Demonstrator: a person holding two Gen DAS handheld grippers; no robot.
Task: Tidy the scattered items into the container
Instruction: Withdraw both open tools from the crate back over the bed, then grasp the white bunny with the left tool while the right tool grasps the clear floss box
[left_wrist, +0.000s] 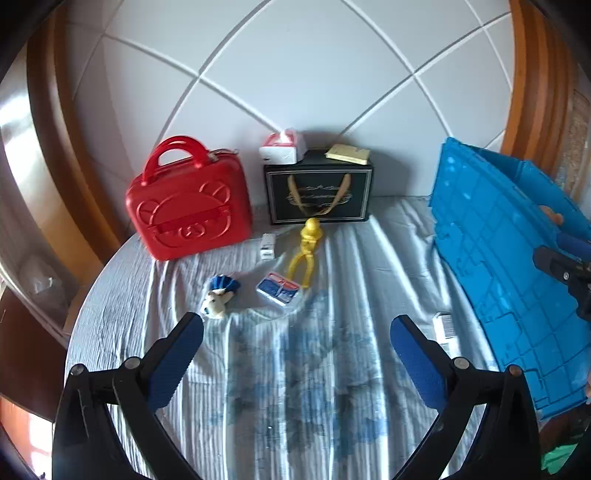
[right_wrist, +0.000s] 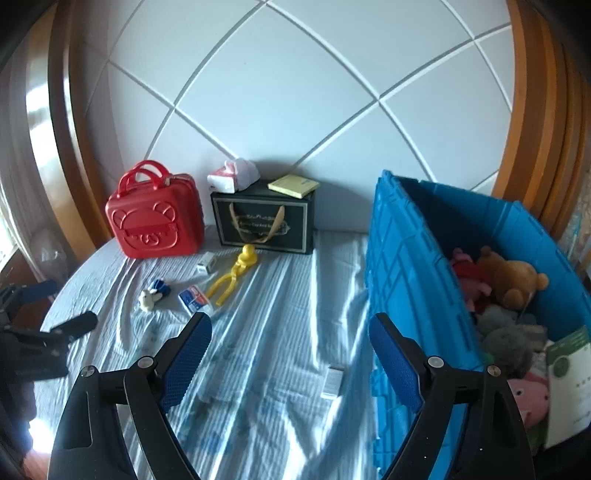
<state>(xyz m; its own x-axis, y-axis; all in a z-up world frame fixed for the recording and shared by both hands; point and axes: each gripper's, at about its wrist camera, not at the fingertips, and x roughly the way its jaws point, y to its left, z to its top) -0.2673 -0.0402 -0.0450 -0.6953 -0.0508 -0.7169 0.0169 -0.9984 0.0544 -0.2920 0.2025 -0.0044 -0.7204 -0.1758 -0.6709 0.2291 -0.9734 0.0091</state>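
Scattered on the pale blue bedsheet lie a small plush with a blue part (left_wrist: 218, 300) (right_wrist: 153, 293), a blue and red card pack (left_wrist: 277, 288) (right_wrist: 194, 299), yellow duck-headed tongs (left_wrist: 307, 251) (right_wrist: 232, 273), a small white box (left_wrist: 267, 245) (right_wrist: 207, 264) and another white box (left_wrist: 443, 326) (right_wrist: 334, 380) beside the crate. The blue plastic crate (left_wrist: 498, 277) (right_wrist: 406, 277) stands at the right, with a brown bear (right_wrist: 513, 277) and other plush toys inside. My left gripper (left_wrist: 295, 325) hangs open and empty just short of the plush. My right gripper (right_wrist: 291, 325) is open and empty over bare sheet, left of the crate.
Against the white padded headboard stand a red bear-embossed case (left_wrist: 188, 214) (right_wrist: 155, 225) and a black gift bag (left_wrist: 319, 195) (right_wrist: 264, 221), with a tissue pack (left_wrist: 282, 149) and a yellow notepad (left_wrist: 347, 153) on top. Wooden frame curves around both sides.
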